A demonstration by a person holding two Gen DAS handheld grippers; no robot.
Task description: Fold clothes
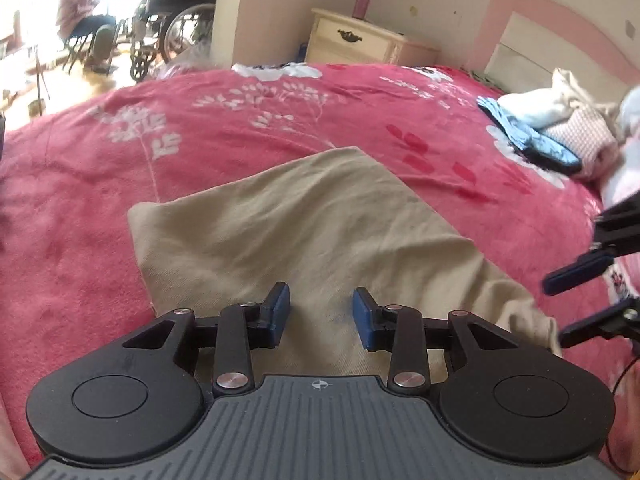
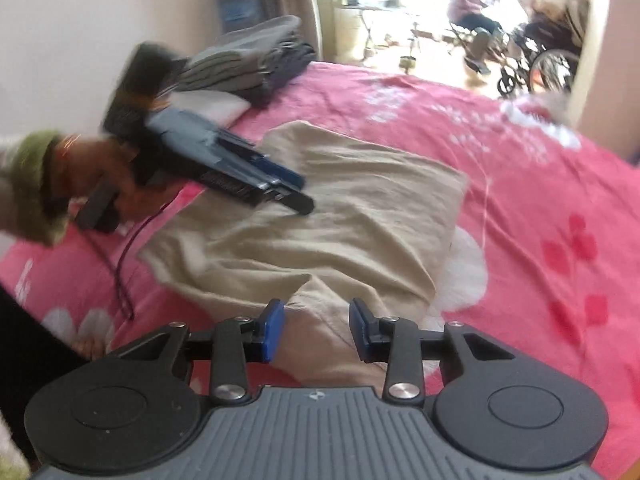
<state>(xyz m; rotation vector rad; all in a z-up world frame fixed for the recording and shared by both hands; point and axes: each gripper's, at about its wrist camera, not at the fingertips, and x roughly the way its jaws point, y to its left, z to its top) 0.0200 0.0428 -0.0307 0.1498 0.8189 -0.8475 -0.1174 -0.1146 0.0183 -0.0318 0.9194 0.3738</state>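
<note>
While the beige garment point(image 1: 304, 224) lies partly folded and creased on the pink floral bed cover point(image 1: 80, 208), I read both tools as released. Left hand-held gripper point(image 1: 321, 314): blue pads apart, over the garment's near edge, nothing between them. Right hand-held gripper point(image 2: 316, 330): pads apart, empty, above the opposite edge. Stack of folded clothes point(image 2: 256, 64) at the bed's far side.

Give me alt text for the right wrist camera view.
Right gripper, open and empty, hovers over a beige garment spread on a pink floral bedspread. The hand-held left gripper reaches over the garment; folded clothes are stacked behind.
</note>
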